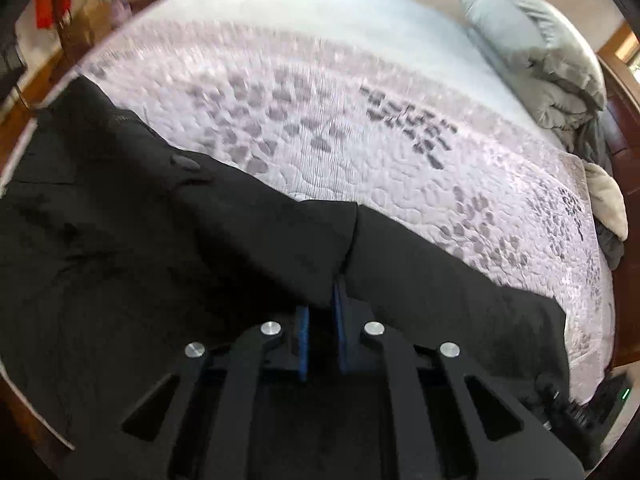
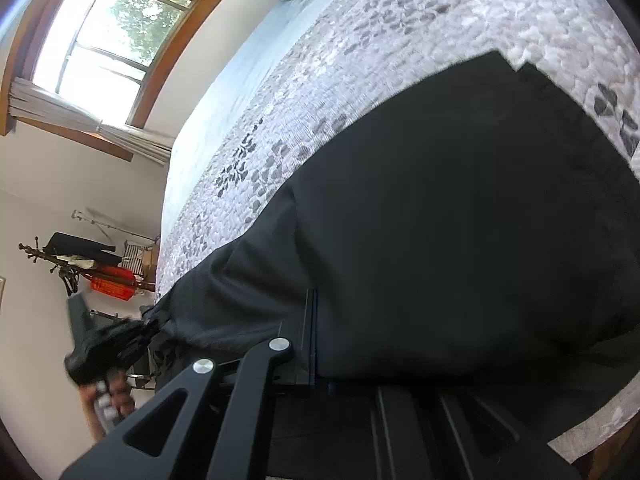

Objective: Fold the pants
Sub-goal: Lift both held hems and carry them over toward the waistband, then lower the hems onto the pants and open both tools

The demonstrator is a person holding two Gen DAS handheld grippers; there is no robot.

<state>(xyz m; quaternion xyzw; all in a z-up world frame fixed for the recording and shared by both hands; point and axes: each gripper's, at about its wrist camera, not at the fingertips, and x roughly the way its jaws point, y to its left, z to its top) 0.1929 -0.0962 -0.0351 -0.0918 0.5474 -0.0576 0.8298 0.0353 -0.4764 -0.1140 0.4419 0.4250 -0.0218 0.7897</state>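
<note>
The black pants lie on a bed with a white and grey patterned quilt. My left gripper is shut on an edge of the pants, and the fabric drapes over its blue pads. My right gripper is shut on another edge of the pants, with cloth covering most of its right finger. In the right wrist view the other hand-held gripper shows at the lower left, at the pants' far edge. The pant cuffs lie flat on the quilt.
A grey duvet and pillows are piled at the bed's far right. A window and a coat rack with bags stand beyond the bed. A wooden floor and bed frame border the mattress.
</note>
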